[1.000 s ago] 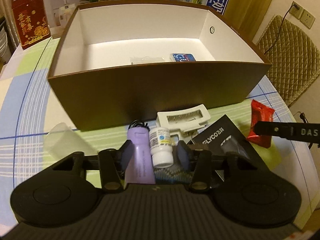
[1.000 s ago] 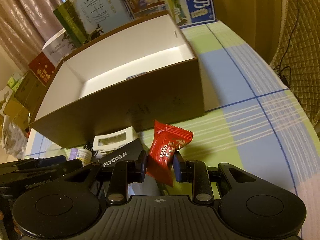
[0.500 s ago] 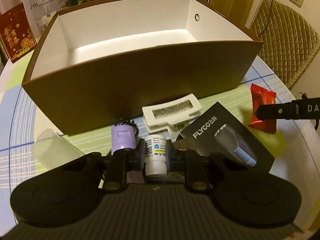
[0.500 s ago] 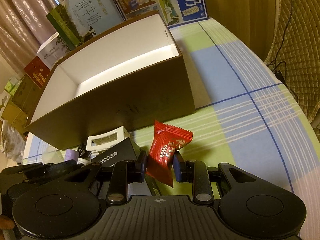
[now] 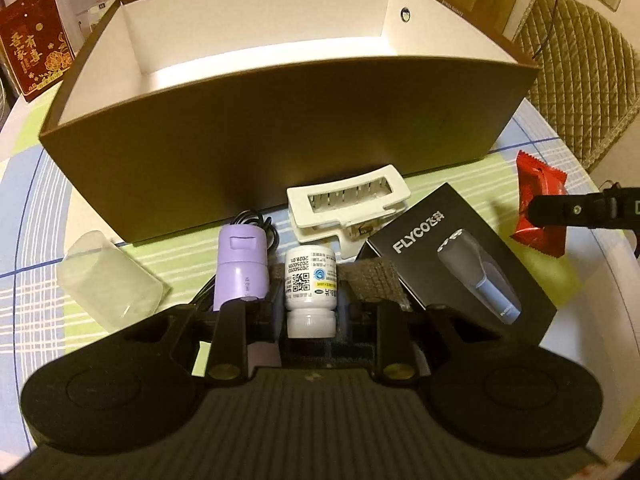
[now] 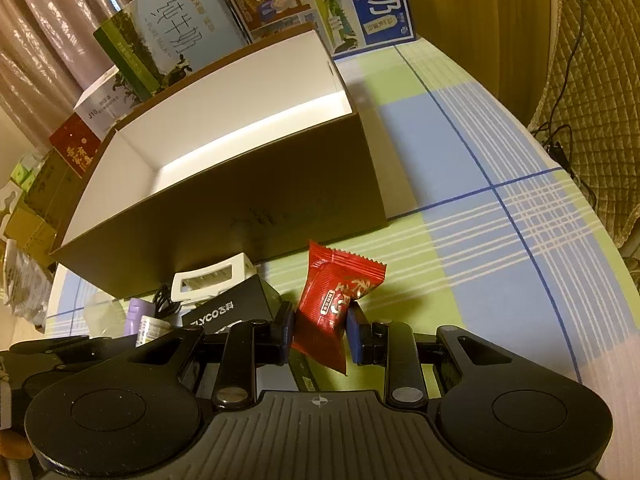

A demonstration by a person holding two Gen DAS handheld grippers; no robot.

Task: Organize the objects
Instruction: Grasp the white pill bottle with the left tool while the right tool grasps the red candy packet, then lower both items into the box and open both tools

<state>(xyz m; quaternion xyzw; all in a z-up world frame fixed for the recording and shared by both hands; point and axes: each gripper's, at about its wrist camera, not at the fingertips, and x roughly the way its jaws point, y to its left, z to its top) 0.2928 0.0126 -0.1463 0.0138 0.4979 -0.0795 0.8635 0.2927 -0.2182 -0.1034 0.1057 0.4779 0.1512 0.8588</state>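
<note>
A small white labelled bottle (image 5: 310, 280) lies between the fingers of my left gripper (image 5: 310, 308), which is shut on it, cap end toward the camera. A purple device (image 5: 240, 268) with a black cord lies just to its left. My right gripper (image 6: 320, 328) is shut on a red snack packet (image 6: 336, 300). The left wrist view shows that packet (image 5: 540, 204) at the far right. The big brown box (image 5: 280, 128) with a white inside stands open behind everything; its floor is mostly hidden by the near wall.
A white clip (image 5: 348, 204) and a black FLYCO box (image 5: 460, 256) lie in front of the brown box, and a clear plastic cup (image 5: 108, 280) lies at the left. Cartons (image 6: 180, 40) line the table's far edge. A quilted chair (image 5: 580, 60) stands at the right.
My left gripper has shut on the white bottle, which a second ago lay loose between its open fingers. The right gripper keeps hold of the red packet and has drawn back slightly from the box.
</note>
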